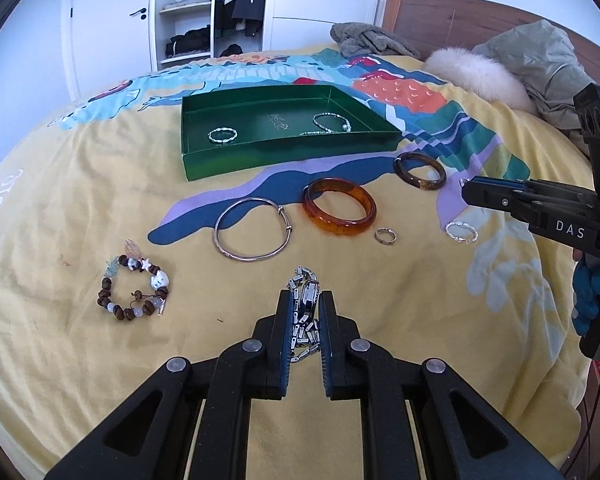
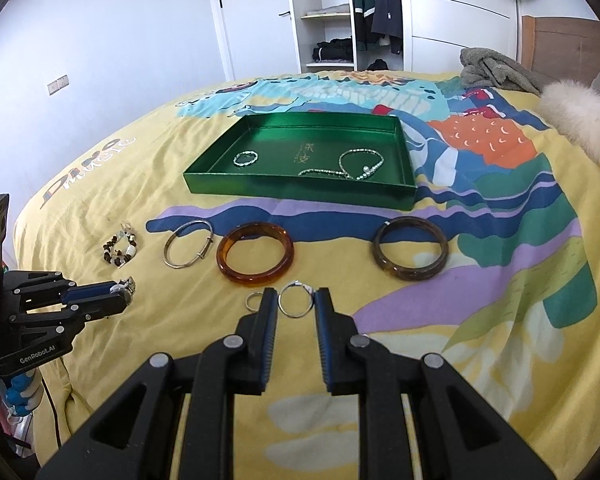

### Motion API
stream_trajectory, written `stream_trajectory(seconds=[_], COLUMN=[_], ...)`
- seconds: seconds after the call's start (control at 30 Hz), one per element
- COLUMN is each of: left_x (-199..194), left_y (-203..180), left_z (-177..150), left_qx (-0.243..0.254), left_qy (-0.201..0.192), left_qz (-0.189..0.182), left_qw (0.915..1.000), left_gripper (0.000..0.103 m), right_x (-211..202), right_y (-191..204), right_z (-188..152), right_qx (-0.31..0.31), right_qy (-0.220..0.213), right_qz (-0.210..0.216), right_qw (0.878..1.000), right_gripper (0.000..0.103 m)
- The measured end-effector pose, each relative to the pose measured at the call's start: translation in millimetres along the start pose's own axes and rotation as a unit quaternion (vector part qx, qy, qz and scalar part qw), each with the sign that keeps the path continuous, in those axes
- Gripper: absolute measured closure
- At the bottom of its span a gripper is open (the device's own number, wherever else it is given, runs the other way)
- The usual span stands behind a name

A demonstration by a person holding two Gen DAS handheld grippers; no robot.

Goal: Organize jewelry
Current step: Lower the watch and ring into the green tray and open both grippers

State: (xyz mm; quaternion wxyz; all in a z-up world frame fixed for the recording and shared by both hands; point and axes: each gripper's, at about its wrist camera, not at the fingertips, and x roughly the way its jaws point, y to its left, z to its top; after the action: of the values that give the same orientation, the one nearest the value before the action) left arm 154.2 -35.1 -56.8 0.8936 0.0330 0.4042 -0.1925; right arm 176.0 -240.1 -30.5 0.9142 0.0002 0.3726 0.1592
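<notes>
**Lift the watch clear, then to the tray**

Left hand-held gripper [image 1: 305, 312] is clamped on the silver metal link-band watch [image 1: 306, 312], w/ loose links bunched betw. the pads and trailing onto the yellow patterned bedspread [image 1: 80, 184]. Judgement: lift straight up before moving so the tail doesn't drag or snag, then carry over the silver wire bangle [image 1: 253, 229] and amber translucent bangle [image 1: 339, 212] to the shiny green shallow tray [image 1: 260, 156]; let go low inside it. Right hand-held gripper [image 2: 296, 304] is spread apart, holding nothing, fingers either side of the thin silver ring [image 2: 296, 299] on the bed; small, so close slowly.
</notes>
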Motion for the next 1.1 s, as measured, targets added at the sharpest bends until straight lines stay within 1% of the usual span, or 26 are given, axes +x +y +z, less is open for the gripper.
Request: stream_trajectory(seconds=[0.2,0.33,0.5,0.6,0.73,0.87,1.03,1.1], left_x=[-15.5,-22.2,-28.0,-22.2,-0.5,34.4,90.2,110.5], left_y=[0.0,3.6,12.6,19.7,25.8,25.9,33.7,35.3], left_z=[11.7,27.3,59.1,84.1,118.6,148.6,177.4,185.0], left_qx=[-0.004,-0.008,-0.012,-0.018,-0.022,-0.018,-0.025,-0.024], left_qy=[-0.021,-0.034,-0.054,-0.061,-0.061,-0.048,-0.019,-0.009], left_qz=[0.000,0.003,0.008,0.011,0.018,0.023,0.036,0.042], left_qw=[0.9998,0.9994,0.9985,0.9979,0.9978,0.9984,0.9989,0.9988], left_gripper=[0.091,0.091,0.091,0.091,0.091,0.091,0.091,0.091], right_x=[-17.7,-27.6,-30.1,-26.0,-11.7,17.1,71.8,97.8], right_y=[6.9,7.2,1.2,-4.2,-9.6,-17.4,-38.1,-45.9], right_z=[7.2,15.0,34.5,52.7,84.5,113.0,142.7,150.2], right_qx=[-0.008,-0.010,-0.014,-0.016,-0.020,-0.014,0.009,0.014], right_qy=[-0.016,-0.027,-0.037,-0.042,-0.050,-0.052,-0.039,-0.026], right_qz=[-0.001,-0.001,-0.005,-0.010,-0.016,-0.023,-0.031,-0.032], right_qw=[1.000,1.000,0.999,0.999,0.998,0.998,0.999,0.999], right_gripper=[0.085,0.085,0.085,0.085,0.085,0.085,0.085,0.085])
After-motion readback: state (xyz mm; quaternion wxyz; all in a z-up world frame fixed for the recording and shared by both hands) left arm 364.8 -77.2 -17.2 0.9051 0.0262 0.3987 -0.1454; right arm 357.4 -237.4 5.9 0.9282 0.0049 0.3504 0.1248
